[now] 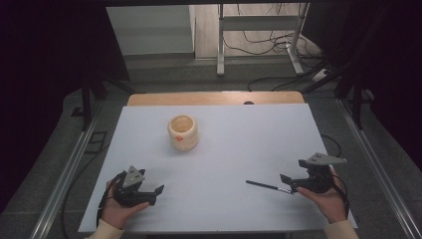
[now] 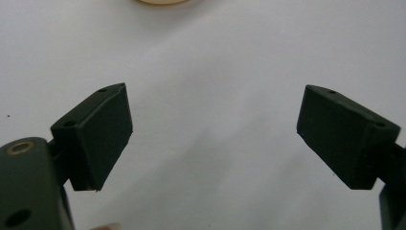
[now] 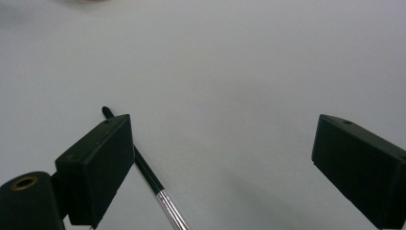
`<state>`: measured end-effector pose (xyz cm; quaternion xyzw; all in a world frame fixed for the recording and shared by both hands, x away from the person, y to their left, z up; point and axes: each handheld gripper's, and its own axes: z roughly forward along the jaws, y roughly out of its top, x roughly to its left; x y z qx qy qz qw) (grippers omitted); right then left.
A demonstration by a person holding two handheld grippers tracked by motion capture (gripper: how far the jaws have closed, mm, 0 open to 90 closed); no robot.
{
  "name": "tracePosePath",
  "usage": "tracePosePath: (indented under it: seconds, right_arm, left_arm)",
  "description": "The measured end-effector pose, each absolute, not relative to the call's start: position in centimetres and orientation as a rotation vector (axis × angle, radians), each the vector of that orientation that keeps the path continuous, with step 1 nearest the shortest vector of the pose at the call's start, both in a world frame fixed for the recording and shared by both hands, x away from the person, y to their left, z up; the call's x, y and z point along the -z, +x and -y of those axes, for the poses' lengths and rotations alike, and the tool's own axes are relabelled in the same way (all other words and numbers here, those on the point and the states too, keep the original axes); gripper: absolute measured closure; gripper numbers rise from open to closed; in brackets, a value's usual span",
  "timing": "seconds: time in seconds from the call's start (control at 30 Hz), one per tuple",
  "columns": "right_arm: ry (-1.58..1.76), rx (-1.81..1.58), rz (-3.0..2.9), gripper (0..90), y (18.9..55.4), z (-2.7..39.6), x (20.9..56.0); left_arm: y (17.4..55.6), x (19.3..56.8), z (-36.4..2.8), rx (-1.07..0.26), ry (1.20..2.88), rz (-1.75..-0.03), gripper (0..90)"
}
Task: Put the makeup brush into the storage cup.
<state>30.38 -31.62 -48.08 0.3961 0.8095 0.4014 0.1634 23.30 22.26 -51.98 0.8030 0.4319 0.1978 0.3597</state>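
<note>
A cream, rounded cup (image 1: 183,132) with a small orange mark stands upright on the white table (image 1: 234,144), left of its middle. A thin black pen (image 1: 263,186) with a silver end lies near the front right. My right gripper (image 1: 292,171) hovers at the pen's silver end and is open. In the right gripper view the pen (image 3: 145,167) runs along the inner side of the left jaw, and my right gripper (image 3: 220,143) holds nothing. My left gripper (image 1: 151,185) is open at the front left, with bare table between the jaws (image 2: 215,115). The cup's base (image 2: 163,1) shows at that view's top edge.
A wooden strip (image 1: 214,98) borders the table's far edge. Beyond it are a metal stand (image 1: 259,35) and loose cables (image 1: 278,45) on the floor. Metal rails (image 1: 64,174) run along both sides of the table.
</note>
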Motion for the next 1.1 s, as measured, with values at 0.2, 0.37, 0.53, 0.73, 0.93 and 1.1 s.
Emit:
tracePosePath:
  seconds: [0.2,0.37,0.53,0.73,0.93,1.1]
  right_arm:
    - [1.127,-1.141,-2.315,7.2,30.29,31.66,48.08]
    - [1.133,-1.136,-2.314,7.3,30.4,31.84,48.18]
    - [1.132,-1.122,-2.321,7.4,30.38,31.83,48.26]
    - [1.125,-1.116,-2.327,7.5,30.41,31.78,48.3]
    - [1.116,-1.095,-2.344,8.2,30.49,31.66,48.33]
    - [1.097,-1.081,-2.357,8.5,30.42,31.45,48.17]
  left_arm:
    - [23.31,51.95,-22.13,-0.509,2.076,-1.106,12.6]
    - [23.34,52.01,-22.14,-0.506,2.079,-1.105,12.7]
    - [23.32,51.98,-22.09,-0.508,2.08,-1.106,12.7]
    - [23.33,51.96,-22.15,-0.509,2.077,-1.107,12.8]
    - [23.37,52.01,-22.18,-0.508,2.079,-1.11,12.8]
    - [23.32,51.97,-22.14,-0.51,2.077,-1.108,12.8]
